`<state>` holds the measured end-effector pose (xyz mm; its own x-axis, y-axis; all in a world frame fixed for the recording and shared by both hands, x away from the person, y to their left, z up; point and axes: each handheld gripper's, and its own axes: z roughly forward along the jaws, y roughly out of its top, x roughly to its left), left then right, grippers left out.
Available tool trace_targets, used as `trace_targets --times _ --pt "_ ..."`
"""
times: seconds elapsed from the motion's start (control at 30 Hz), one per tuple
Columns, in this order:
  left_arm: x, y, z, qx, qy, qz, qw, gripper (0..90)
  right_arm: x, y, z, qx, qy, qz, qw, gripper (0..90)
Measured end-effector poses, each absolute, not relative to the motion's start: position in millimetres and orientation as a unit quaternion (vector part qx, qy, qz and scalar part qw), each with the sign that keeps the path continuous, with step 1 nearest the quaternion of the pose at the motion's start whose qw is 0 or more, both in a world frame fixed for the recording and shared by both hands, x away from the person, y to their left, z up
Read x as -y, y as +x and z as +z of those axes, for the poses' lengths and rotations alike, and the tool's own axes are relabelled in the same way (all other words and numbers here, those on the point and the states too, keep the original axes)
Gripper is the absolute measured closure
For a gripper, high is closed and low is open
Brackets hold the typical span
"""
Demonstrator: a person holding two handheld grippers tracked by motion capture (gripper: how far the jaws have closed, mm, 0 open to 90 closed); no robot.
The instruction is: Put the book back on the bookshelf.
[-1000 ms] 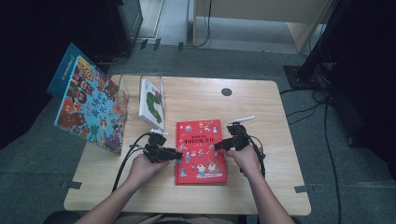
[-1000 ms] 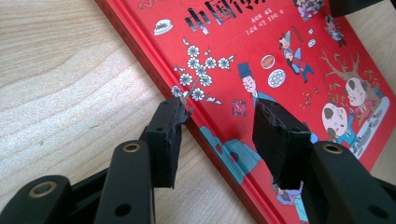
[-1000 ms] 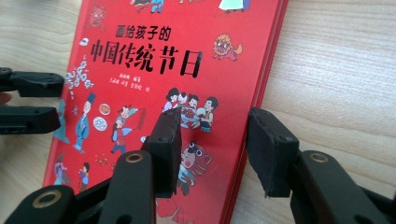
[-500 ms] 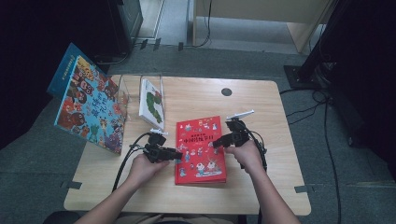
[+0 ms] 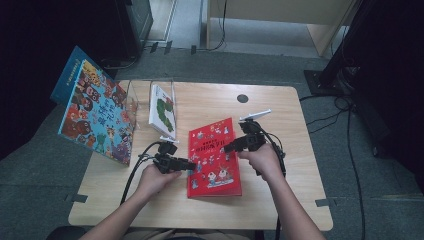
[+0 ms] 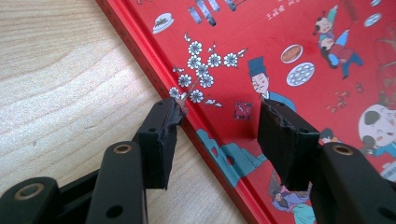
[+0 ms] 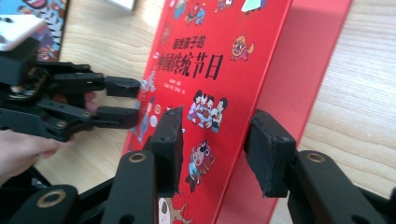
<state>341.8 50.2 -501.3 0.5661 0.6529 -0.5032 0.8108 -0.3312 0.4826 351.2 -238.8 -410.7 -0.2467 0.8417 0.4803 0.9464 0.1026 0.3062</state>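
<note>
Red picture book (image 5: 214, 156) lies near the front middle of the bench (image 5: 280, 115), with bare wood to its right and behind it, while a white book (image 5: 163, 110) and a large leaning picture book (image 5: 95, 111) crowd the left side. At its left edge the left gripper (image 5: 191, 164) straddles the border, jaws apart and just opened wider, one over wood, one over the cover. At the right edge the right gripper (image 5: 227, 148) has its jaws either side of the raised cover, just closing, pads not visibly pressing.
</note>
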Motion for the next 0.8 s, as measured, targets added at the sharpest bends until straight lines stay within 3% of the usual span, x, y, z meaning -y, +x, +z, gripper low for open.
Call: trace_targets --times 0.6,0.8 --pt "-59.8 349.5 -499.3 -0.471 0.787 -0.155 0.367 44.1 199.8 368.7 -397.4 0.738 -0.603 -0.273 0.136 70.0" --pt "-66.6 354.7 -494.3 -0.477 0.779 -0.163 0.372 41.2 184.0 371.9 -397.4 0.755 -0.596 -0.250 0.113 73.9"
